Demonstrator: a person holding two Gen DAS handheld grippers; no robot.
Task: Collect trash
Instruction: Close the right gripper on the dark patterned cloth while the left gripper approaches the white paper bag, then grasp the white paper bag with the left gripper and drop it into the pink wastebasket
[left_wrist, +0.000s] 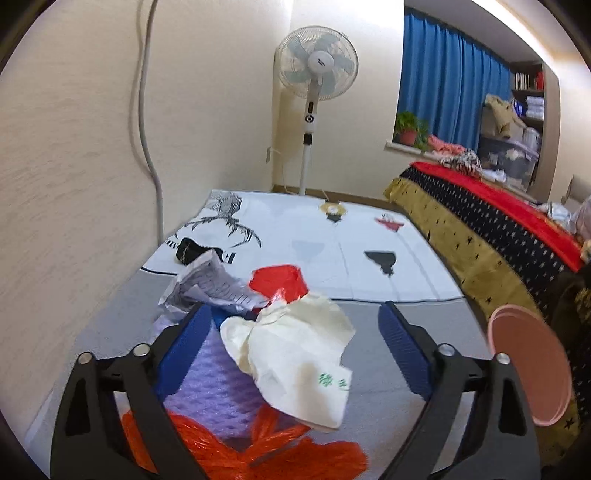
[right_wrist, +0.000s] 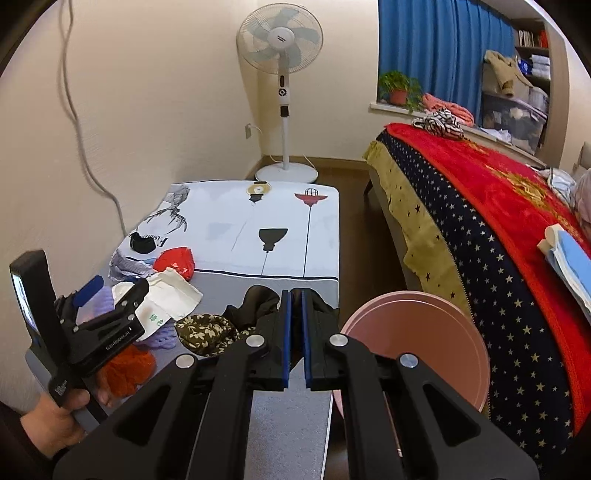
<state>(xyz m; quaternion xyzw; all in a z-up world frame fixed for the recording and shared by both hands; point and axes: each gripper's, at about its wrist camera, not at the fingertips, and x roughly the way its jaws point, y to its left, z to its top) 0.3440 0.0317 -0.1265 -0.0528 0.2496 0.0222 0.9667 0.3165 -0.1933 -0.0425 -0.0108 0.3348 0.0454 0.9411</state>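
Trash lies heaped on the left of a low table (left_wrist: 369, 325): a cream plastic bag (left_wrist: 295, 354), crumpled printed paper (left_wrist: 210, 288), a red plastic bag (left_wrist: 277, 280), an orange plastic bag (left_wrist: 240, 443) and a purple foam sheet (left_wrist: 214, 384). My left gripper (left_wrist: 295, 306) is open, its blue pads standing either side of the cream bag without pressing it. The right wrist view shows that gripper (right_wrist: 112, 291) over the cream bag (right_wrist: 166, 295), held by a hand. My right gripper (right_wrist: 295, 291) is shut above the table's middle, with nothing seen between its pads.
A pink round container (right_wrist: 417, 343) stands between the table and the bed (right_wrist: 480, 221) on the right. A floral cloth (right_wrist: 207, 332) and a black cloth (right_wrist: 258, 299) lie mid-table; a small black item (left_wrist: 188, 251) sits further back. A standing fan (left_wrist: 317, 66) is in the corner.
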